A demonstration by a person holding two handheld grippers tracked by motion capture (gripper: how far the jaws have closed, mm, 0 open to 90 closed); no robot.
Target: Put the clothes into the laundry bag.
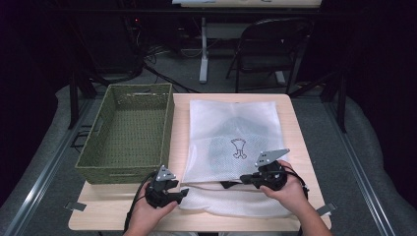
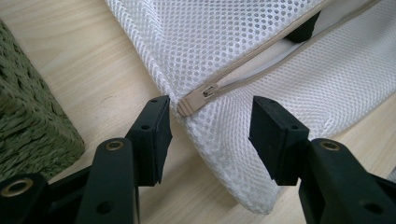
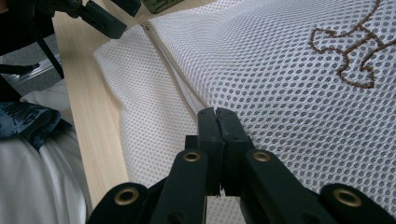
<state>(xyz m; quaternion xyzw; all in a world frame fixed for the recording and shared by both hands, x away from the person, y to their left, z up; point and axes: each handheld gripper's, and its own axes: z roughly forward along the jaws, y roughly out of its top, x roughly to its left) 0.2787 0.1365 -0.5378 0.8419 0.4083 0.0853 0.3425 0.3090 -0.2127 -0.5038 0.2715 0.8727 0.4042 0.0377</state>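
High view: one white mesh bag [image 1: 231, 142] is lying flat on the tabletop [image 1: 295, 128], beside one empty green basket [image 1: 130, 132].
Zipper: its pull [image 2: 196, 99] is sitting at the bag's corner; the opening looks partly unzipped.
Left gripper [image 2: 210, 133]: jaws are standing apart, straddling the pull.
Right gripper [image 3: 217, 122]: jaws are pressing together at the zipper seam, apparently pinching mesh.
Remaining: likely closing or opening the zipper.
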